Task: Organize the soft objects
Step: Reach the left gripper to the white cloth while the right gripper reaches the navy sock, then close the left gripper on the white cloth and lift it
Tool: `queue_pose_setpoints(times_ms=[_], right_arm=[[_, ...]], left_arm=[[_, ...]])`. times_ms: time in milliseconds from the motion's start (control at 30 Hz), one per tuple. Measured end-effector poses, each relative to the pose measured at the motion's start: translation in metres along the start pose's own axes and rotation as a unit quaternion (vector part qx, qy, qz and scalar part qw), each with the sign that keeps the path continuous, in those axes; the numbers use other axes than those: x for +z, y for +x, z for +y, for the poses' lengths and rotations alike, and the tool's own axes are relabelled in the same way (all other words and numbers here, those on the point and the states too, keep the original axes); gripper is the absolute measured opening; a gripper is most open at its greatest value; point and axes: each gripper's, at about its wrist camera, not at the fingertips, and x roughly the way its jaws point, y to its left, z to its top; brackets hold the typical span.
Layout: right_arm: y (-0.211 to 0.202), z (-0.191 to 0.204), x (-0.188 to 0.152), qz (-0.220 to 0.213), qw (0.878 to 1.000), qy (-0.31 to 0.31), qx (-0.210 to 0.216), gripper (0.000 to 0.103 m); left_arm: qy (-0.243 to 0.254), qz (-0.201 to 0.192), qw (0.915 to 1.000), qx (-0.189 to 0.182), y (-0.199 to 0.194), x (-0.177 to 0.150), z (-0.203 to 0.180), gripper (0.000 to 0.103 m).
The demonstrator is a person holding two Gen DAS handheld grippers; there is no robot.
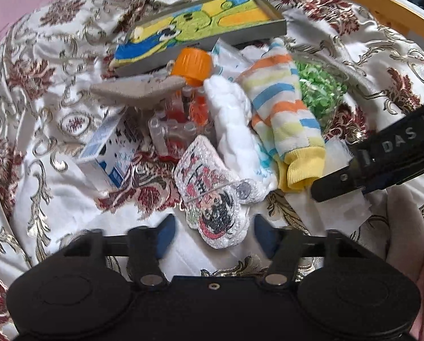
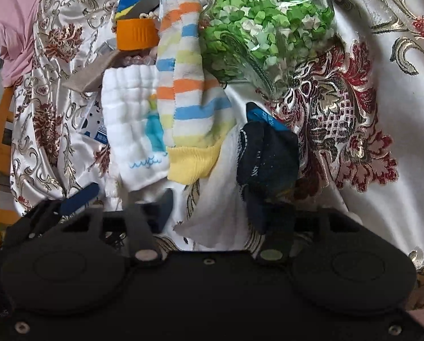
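White "DAS" on right hand-held gripper (image 1: 334,187)

both wrist views close, angled down, sharing the striped sock (image 1: 285,108) (image 2: 189,91)

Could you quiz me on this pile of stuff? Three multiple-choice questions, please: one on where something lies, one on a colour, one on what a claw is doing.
1. What lies directly right of the striped sock?
A. clear bag of green paper bits
B. red ball
C. wooden spoon

2. What colour is the bottle cap?
A. purple
B. orange
C. black

3. How does the left gripper stand?
A. shut on the sock
B. open, with the crocheted cartoon pouch reaching between its fingers
C. out of view

Answers: 1 A, the bag borders the sock's right edge. 2 B, the cap is bright orange. 3 B, its blue pads sit apart on either side of the pouch.
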Motion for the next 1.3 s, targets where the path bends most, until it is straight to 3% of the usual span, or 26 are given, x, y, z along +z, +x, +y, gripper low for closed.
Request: queue_pose_setpoints(times_ms=[133,267,533,967,1300], right_arm=[[-0.002,-0.006,0.000,-0.004,1.000,0.007,0.015,0.014],[-0.006,-0.010,-0.003,-0.003,1.000,0.007,0.030,0.007],[-0.032,-0.010,-0.019,-0.014,0.998,0.006,0.058,0.007],[-0.080,-0.006,-0.032,-0.065,0.990,-0.012,0.127,0.001],[-0.090,0.000,-0.033,-0.076,0.993,-0.030,0.082,0.002]], left_arm=[[-0.022,-0.002,0.9997,-0.009,-0.001,-0.001,0.006,0.031],[-0.033,-0.018,0.9993,-0.003,-0.008,-0.003,0.007,0.019],[-0.087,-0.046,0.9947,-0.030,-0.032,-0.012,0.014,0.014],[-0.114,-0.105,0.9871,-0.038,-0.060,-0.022,0.018,0.013],[-0.106,-0.119,0.9864,-0.040,-0.065,-0.025,0.015,0.013]])
